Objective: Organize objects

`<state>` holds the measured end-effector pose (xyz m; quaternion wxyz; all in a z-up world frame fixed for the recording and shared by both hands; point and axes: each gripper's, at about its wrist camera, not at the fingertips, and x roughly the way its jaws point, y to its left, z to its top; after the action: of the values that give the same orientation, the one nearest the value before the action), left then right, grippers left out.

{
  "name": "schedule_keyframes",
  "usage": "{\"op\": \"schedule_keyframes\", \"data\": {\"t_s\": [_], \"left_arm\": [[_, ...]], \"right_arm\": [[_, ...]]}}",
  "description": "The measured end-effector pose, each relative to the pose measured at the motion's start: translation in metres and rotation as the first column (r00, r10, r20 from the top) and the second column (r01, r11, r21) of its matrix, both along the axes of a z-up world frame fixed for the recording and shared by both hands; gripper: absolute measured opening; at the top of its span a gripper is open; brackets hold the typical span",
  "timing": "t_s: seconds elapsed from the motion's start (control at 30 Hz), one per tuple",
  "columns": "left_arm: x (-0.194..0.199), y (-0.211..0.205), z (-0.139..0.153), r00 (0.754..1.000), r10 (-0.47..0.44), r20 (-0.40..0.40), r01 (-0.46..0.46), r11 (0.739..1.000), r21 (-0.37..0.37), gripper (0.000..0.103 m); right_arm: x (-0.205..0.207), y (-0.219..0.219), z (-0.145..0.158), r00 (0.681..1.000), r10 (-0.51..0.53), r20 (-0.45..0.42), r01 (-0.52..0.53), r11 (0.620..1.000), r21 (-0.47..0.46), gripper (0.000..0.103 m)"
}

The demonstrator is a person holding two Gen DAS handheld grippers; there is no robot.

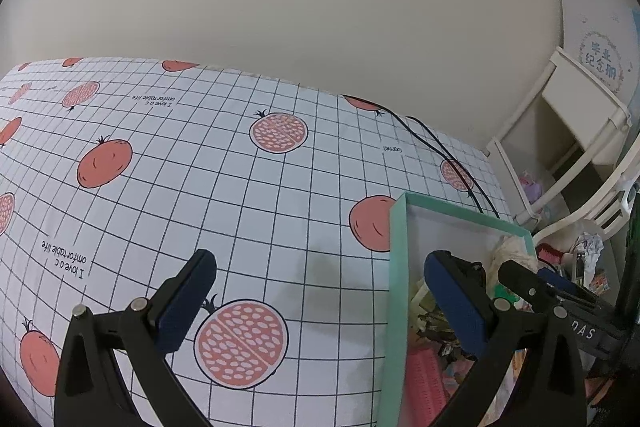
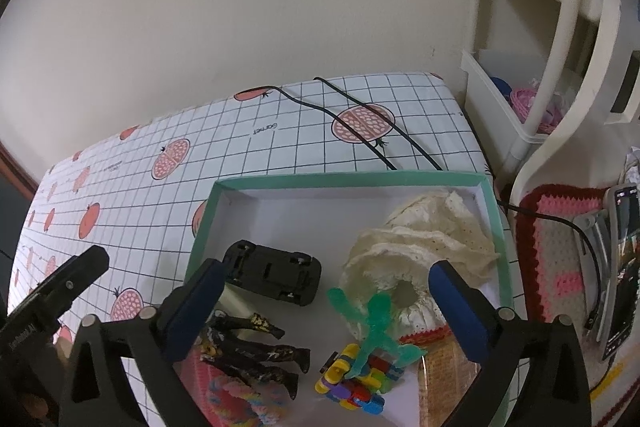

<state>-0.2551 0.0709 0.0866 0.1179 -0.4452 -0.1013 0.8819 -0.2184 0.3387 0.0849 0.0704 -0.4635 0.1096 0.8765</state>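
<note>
On the left, the left gripper hangs over a gridded sheet printed with red pomegranates, its 2 blue-padded fingers spread wide with nothing between them; the right-hand finger sits over the left wall of a mint-green box. Further right, the right gripper hovers above that same box, fingers likewise released and grasping nothing, 1 finger at each side of the view. The box rests on the sheet and holds the gathered toys. From left to right inside it: a pink knitted piece near the bottom edge, a black figure with yellow specks lying flat, a black toy car flipped onto its roof just beyond it, a translucent green figure lying across a cluster of coloured bricks, and a cream lace cloth bunched against the box's right wall. 2 black cables cross the sheet behind the box. At far right, outside the box, a phone rests beside a pink and red crocheted mat.
</note>
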Motion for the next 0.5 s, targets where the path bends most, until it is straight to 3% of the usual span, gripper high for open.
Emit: {"op": "schedule_keyframes", "data": {"t_s": [0.23,0.4,0.5], "left_arm": [[0.004,-0.008,0.001,1.000,-0.002,0.028,0.002,1.000,-0.005,0.103],[0.013,-0.013,0.010,1.000,-0.013,-0.013,0.011,0.996,-0.087,0.103],[0.020,-0.017,0.018,1.000,-0.012,-0.018,0.010,0.997,-0.078,0.103]], "right_arm": [[0.006,-0.016,0.003,1.000,0.025,0.017,-0.026,0.999,0.034,0.103],[0.017,-0.029,0.015,0.999,0.043,0.018,-0.044,0.998,0.051,0.103],[0.026,-0.035,0.025,0.999,0.043,0.008,-0.043,0.998,0.053,0.103]]}}
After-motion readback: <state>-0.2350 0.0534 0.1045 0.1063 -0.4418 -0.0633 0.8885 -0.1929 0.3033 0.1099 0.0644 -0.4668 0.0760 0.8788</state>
